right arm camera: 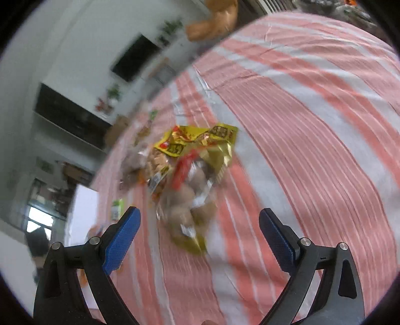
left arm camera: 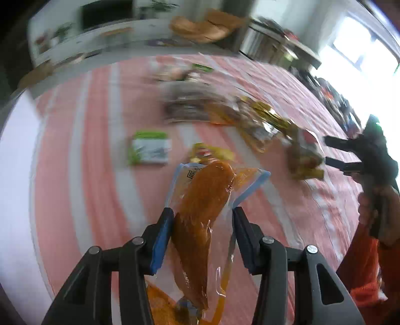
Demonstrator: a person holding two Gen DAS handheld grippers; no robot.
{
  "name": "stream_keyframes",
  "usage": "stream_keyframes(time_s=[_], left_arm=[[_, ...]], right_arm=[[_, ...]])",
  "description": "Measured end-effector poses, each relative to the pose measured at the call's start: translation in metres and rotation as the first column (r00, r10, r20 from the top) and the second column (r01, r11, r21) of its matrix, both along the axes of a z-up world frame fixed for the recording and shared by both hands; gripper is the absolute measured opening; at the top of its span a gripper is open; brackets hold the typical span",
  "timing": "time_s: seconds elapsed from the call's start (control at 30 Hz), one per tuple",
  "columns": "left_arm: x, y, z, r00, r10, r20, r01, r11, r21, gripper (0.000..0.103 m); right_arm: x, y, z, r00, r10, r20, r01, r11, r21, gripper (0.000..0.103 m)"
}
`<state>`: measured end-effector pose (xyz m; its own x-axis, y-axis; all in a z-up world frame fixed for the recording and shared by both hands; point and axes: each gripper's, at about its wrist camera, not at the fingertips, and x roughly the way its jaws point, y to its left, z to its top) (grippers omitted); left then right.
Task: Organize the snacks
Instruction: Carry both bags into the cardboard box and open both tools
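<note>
- Left gripper [left arm camera: 202,215]: gripping an orange snack pouch [left arm camera: 205,200], centre frame.
- Right gripper [right arm camera: 200,222]: hanging released, empty, above a yellow snack bag [right arm camera: 192,160].
- Striped cloth [right arm camera: 312,125]: lying beneath.

Setting is judged a home, most likely a bedroom or living room. A bed [right arm camera: 312,105] covered with a pink-and-white striped sheet is seen in both wrist views. A dark flat screen [right arm camera: 136,58] is mounted on a pale wall, with potted plants [right arm camera: 172,27] and a long low white cabinet [left arm camera: 75,42] nearby. A bright window [left arm camera: 360,47] is noted to one side. A brown plush toy [right arm camera: 215,22] is seen past the bed's far edge.
</note>
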<state>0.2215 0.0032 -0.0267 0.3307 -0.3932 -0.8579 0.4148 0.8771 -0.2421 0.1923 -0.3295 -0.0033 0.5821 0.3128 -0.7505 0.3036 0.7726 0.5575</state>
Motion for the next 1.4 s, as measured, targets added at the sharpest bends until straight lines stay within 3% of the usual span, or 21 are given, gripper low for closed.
stream_keyframes(time_s=[0.07,0.13,0.17,0.2,0.33,0.47,0.53,0.63,0.73,0.83,0.9,0.93,1.0,1.1,1.2,1.23,1.27,1.3,1.33,1.4], left_arm=[[-0.011,0.022,0.002,0.998,0.065,0.002,-0.065,0.996,-0.057,0.048],[-0.020,0.039,0.010,0.995,0.103,0.018,-0.101,0.990,-0.095,0.048],[-0.029,0.051,0.018,0.992,0.123,0.033,-0.118,0.986,-0.114,0.048],[-0.035,0.060,0.024,0.990,0.136,0.043,-0.130,0.984,-0.126,0.048],[-0.055,0.115,0.059,0.976,0.207,0.062,-0.186,0.952,-0.242,0.048],[-0.065,0.176,0.104,0.950,0.299,0.093,-0.249,0.902,-0.353,0.049],[-0.070,0.205,0.121,0.928,0.350,0.124,-0.287,0.888,-0.359,0.049],[-0.081,0.258,0.139,0.857,0.483,0.181,-0.422,0.858,-0.292,0.051],[-0.096,0.309,0.141,0.771,0.603,0.208,-0.565,0.797,-0.216,0.057],[-0.110,0.340,0.134,0.695,0.674,0.250,-0.664,0.736,-0.136,0.076],[-0.116,0.354,0.128,0.658,0.707,0.258,-0.708,0.698,-0.106,0.091],[-0.119,0.359,0.127,0.641,0.722,0.260,-0.727,0.680,-0.098,0.091],[-0.125,0.362,0.124,0.630,0.727,0.274,-0.733,0.673,-0.099,0.091],[-0.138,0.352,0.122,0.643,0.700,0.312,-0.708,0.698,-0.108,0.091],[-0.135,0.312,0.127,0.693,0.639,0.334,-0.638,0.759,-0.129,0.091],[-0.136,0.290,0.130,0.712,0.615,0.338,-0.608,0.781,-0.142,0.092],[-0.136,0.262,0.129,0.745,0.572,0.343,-0.553,0.817,-0.162,0.097],[-0.135,0.244,0.129,0.764,0.545,0.345,-0.519,0.837,-0.171,0.103],[-0.136,0.223,0.126,0.782,0.517,0.347,-0.486,0.856,-0.178,0.103],[-0.132,0.168,0.107,0.841,0.429,0.328,-0.391,0.903,-0.177,0.103]], right_arm=[[0.042,0.017,-0.013,0.990,0.048,-0.131,-0.054,0.998,-0.043,0.097],[0.062,0.030,-0.025,0.976,0.060,-0.209,-0.086,0.990,-0.115,0.095],[0.067,0.035,-0.027,0.974,0.070,-0.214,-0.101,0.985,-0.138,0.080],[0.066,0.036,-0.024,0.978,0.073,-0.194,-0.101,0.985,-0.141,0.069],[0.040,0.030,-0.003,0.983,0.078,-0.165,-0.096,0.990,-0.104,0.066],[0.028,0.058,0.056,0.982,0.184,-0.052,-0.186,0.982,-0.041,0.066],[0.033,0.093,0.089,0.962,0.273,0.013,-0.272,0.962,-0.036,0.066],[0.046,0.178,0.137,0.890,0.443,0.110,-0.444,0.896,-0.015,0.066],[0.061,0.286,0.163,0.784,0.598,0.164,-0.610,0.791,0.033,0.067],[0.066,0.394,0.172,0.682,0.705,0.193,-0.721,0.692,0.018,0.069],[0.067,0.460,0.168,0.608,0.769,0.197,-0.786,0.618,0.015,0.083],[0.068,0.481,0.165,0.588,0.787,0.186,-0.802,0.598,0.005,0.087],[0.067,0.508,0.166,0.580,0.794,0.182,-0.803,0.595,-0.038,0.087],[0.053,0.491,0.184,0.566,0.778,0.274,-0.787,0.609,-0.101,0.088],[0.039,0.449,0.194,0.568,0.759,0.318,-0.730,0.643,-0.232,0.089],[0.043,0.431,0.192,0.584,0.750,0.309,-0.698,0.659,-0.281,0.089],[0.042,0.406,0.183,0.605,0.741,0.291,-0.654,0.671,-0.350,0.089],[0.040,0.377,0.168,0.636,0.727,0.261,-0.603,0.678,-0.419,0.090],[0.041,0.358,0.153,0.661,0.713,0.235,-0.569,0.680,-0.463,0.090],[0.038,0.300,0.104,0.739,0.659,0.138,-0.482,0.661,-0.574,0.090]])
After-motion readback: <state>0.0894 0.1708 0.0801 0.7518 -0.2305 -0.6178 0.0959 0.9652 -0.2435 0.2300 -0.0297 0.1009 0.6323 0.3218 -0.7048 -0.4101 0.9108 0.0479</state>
